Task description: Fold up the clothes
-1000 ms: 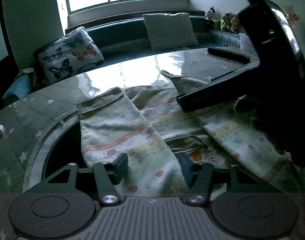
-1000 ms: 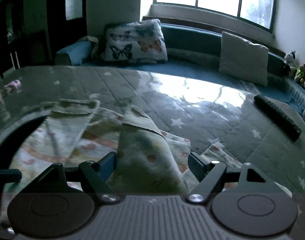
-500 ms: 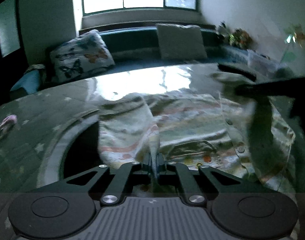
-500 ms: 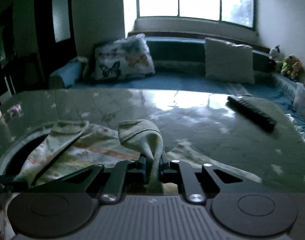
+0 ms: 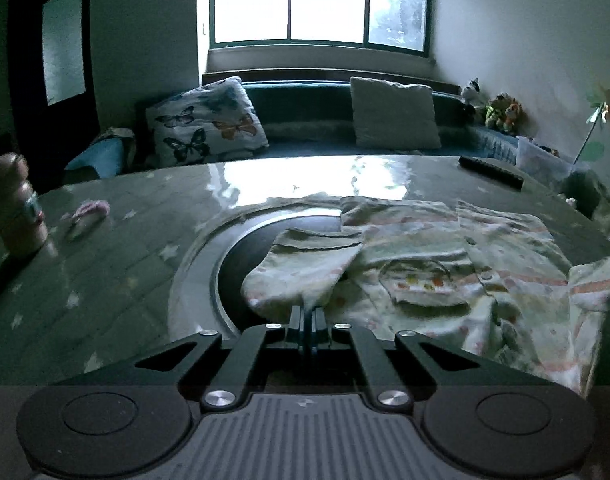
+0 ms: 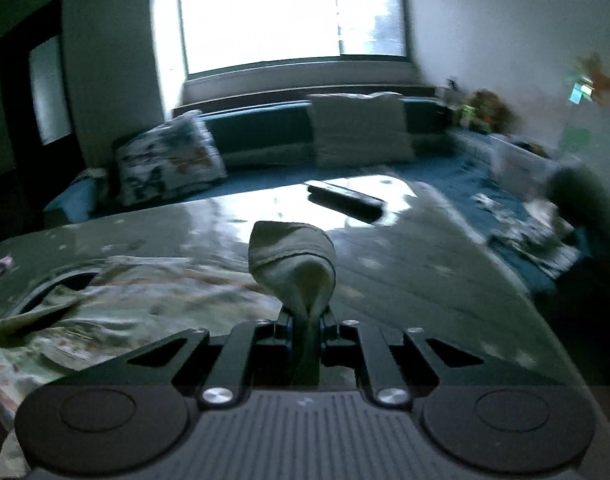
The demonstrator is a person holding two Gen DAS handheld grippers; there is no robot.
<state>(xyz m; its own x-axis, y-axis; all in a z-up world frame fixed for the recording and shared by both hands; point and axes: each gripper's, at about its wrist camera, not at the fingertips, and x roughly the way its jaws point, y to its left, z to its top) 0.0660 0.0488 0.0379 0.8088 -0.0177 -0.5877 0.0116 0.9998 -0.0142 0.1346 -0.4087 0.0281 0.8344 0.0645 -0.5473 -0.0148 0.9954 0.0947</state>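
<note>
both jaws clenched: left gripper point(image 5: 307, 322) pinches the left sleeve point(image 5: 305, 268), right gripper point(image 6: 305, 320) the right sleeve cuff point(image 6: 291, 256) of a printed child's shirt point(image 5: 445, 264) spread on the counter point(image 5: 105, 280). risk: thin pinches slipping, dragging the shirt askew.

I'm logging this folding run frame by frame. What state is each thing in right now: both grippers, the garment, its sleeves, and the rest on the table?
Left gripper: shut on the left sleeve.
Right gripper: shut on the right sleeve, cuff bunched upright.
Patterned shirt: spread open on the table, unfolded.
Remote: lying flat, untouched.
Bottle: standing upright.
</note>
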